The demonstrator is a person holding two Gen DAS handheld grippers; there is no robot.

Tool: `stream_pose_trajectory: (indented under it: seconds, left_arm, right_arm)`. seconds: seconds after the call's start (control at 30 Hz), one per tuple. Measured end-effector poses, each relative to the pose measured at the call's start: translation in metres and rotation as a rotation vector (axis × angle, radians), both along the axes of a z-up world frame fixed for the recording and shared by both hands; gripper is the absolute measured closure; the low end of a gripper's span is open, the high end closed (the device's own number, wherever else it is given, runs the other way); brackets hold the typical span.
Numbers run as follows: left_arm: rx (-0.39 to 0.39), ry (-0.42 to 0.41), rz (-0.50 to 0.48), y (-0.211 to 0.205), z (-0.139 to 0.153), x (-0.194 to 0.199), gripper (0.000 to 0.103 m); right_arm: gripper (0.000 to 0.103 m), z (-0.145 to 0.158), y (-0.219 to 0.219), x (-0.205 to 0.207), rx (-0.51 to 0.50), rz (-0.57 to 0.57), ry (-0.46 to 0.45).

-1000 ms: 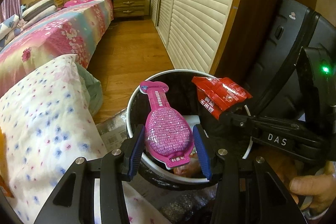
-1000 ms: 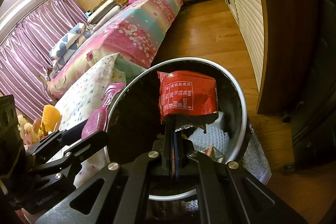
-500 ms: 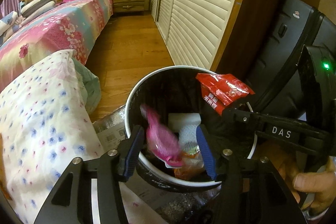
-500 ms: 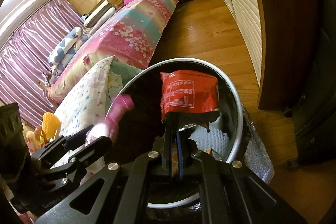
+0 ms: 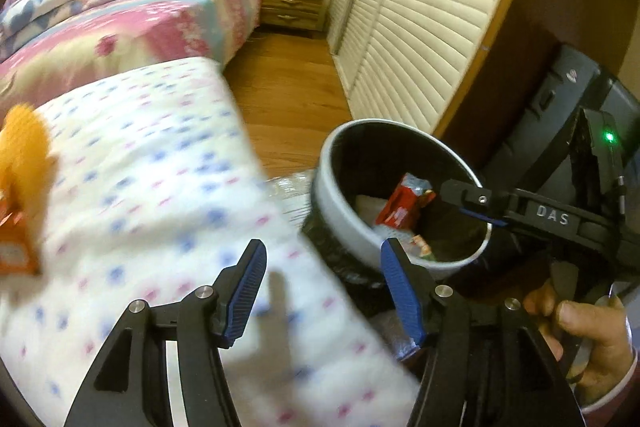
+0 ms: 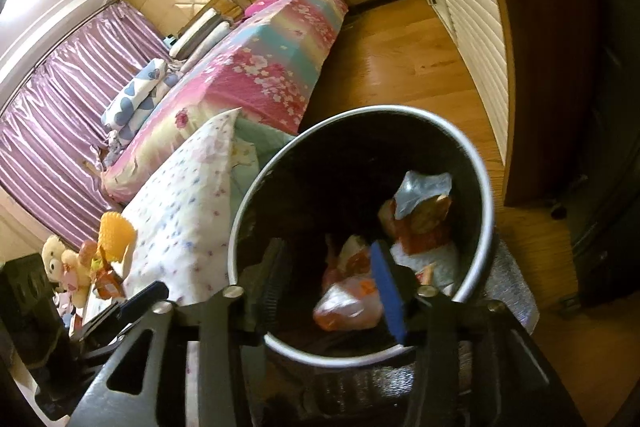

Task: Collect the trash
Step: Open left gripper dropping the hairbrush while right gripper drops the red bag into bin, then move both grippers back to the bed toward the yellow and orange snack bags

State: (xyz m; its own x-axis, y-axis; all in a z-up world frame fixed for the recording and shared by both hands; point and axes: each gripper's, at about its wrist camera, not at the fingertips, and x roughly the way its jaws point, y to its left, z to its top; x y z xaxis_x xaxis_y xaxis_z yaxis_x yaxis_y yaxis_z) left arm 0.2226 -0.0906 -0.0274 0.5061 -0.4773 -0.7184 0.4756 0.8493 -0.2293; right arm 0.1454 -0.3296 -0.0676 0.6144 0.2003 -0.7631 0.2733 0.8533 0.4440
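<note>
While both tools gape empty, the bin (image 6: 476,163) stands on wood floor (image 6: 400,67) beside the bed (image 6: 260,67).

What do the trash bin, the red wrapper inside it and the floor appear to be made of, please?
Trash bin: probably painted metal or plastic, smooth pale rim, black liner inside. Red wrapper: thin crinkled plastic film with a silvery torn top. Floor: glossy wood boards, showing grain and reflections.
</note>
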Motion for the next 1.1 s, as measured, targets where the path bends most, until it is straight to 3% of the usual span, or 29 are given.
stream_pose_trajectory:
  seconds: [0.1, 0.43, 1.1]
  left_arm:
    - [-0.017, 0.01, 0.049, 0.027, 0.001, -0.01, 0.043]
    - [-0.019, -0.002, 0.195, 0.104, 0.011, -0.046, 0.042]
    - [-0.034, 0.021, 0.465, 0.245, 0.015, -0.05, 0.042]
  right_arm:
    - [0.032, 0.005, 0.021, -0.002, -0.016, 0.028, -0.017]
    - [0.023, 0.019, 0.095, 0.001, -0.041, 0.159, -0.06]
    - [0.023, 0.009, 0.22, 0.018, 0.008, 0.378, -0.058]
